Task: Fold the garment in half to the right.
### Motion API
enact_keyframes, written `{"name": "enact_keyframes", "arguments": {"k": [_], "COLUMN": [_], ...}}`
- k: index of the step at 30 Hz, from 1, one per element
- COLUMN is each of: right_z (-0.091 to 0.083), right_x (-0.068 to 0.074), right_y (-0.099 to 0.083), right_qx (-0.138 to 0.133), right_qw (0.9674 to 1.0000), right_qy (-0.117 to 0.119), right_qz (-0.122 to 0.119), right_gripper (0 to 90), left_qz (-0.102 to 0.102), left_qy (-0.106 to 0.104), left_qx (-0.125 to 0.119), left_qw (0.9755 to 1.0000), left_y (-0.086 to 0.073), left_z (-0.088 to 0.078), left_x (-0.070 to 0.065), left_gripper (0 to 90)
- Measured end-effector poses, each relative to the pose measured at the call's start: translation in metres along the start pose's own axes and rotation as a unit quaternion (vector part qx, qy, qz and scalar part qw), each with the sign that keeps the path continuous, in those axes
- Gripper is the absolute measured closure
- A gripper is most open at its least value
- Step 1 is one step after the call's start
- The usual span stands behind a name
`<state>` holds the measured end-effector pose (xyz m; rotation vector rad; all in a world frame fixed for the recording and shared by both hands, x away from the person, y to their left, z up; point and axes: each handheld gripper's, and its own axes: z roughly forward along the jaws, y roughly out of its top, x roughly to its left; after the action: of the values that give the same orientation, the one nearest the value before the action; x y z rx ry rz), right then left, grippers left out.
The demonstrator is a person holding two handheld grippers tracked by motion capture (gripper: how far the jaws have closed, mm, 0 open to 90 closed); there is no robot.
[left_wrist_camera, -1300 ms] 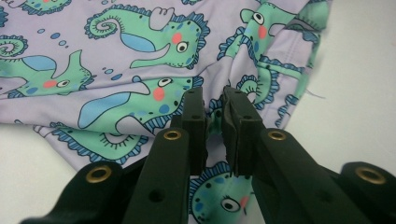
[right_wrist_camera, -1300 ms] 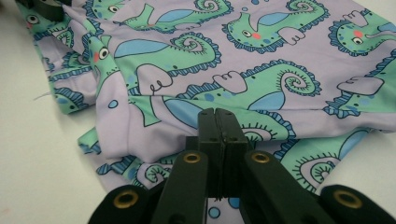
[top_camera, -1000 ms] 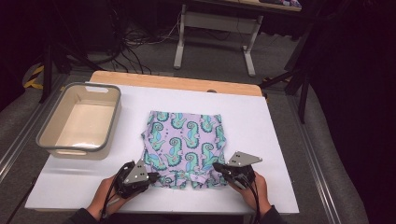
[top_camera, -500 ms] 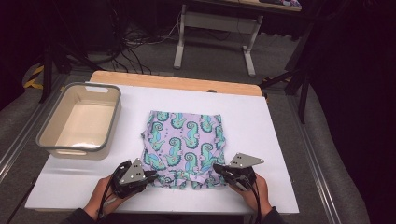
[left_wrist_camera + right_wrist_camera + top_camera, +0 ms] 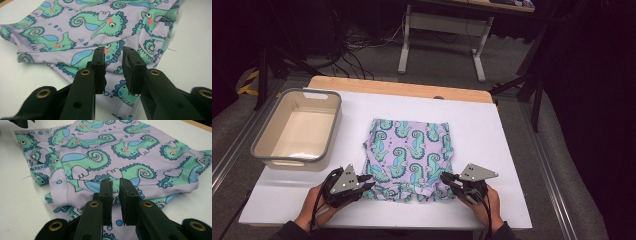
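A lilac garment printed with green seahorses (image 5: 409, 155) lies folded flat on the white table (image 5: 497, 130). My left gripper (image 5: 367, 181) rests at its near left corner, my right gripper (image 5: 447, 179) at its near right corner. In the left gripper view the jaws (image 5: 113, 51) have just been opening and stand a little apart over the garment (image 5: 87, 30), with the cloth lying slack under them. In the right gripper view the jaws (image 5: 115, 181) have also just been opening. They show a narrow gap above the garment (image 5: 112, 152), not pinching it.
A grey plastic bin (image 5: 262, 150) with nothing in it stands at the left of the table. A wooden edge (image 5: 402, 87) runs along the far side. Beyond it are table legs and cables on the floor.
Both pairs of jaws have parted slightly and let go of the garment's near edge. The hands have hardly moved.
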<state>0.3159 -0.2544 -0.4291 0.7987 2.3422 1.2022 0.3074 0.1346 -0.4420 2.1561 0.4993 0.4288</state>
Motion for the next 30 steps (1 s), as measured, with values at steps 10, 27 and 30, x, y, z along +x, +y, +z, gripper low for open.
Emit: {"name": "enact_keyframes", "arguments": {"k": [10, 27, 30], "right_z": [-0.002, 0.002, 0.001], "right_x": [0.002, 0.006, 0.007], "right_y": [0.002, 0.004, 0.005], "right_qx": [-0.015, -0.028, -0.04], "right_qw": [0.9998, 0.9994, 0.9988], "right_qy": [-0.009, -0.019, -0.028], "right_qz": [-0.004, 0.005, 0.005], "right_gripper": [71.5, 34.7, 26.7], "left_qz": [0.001, -0.016, -0.019], "left_qy": [0.008, 0.032, 0.035], "left_qx": [-0.008, -0.027, -0.03], "left_qw": [0.9999, 0.999, 0.9987], "left_y": [-0.005, -0.012, -0.012], "left_z": [-0.004, -0.006, -0.006], "left_x": [0.007, 0.017, 0.018], "left_gripper": [66.5, 29.4, 21.9]}}
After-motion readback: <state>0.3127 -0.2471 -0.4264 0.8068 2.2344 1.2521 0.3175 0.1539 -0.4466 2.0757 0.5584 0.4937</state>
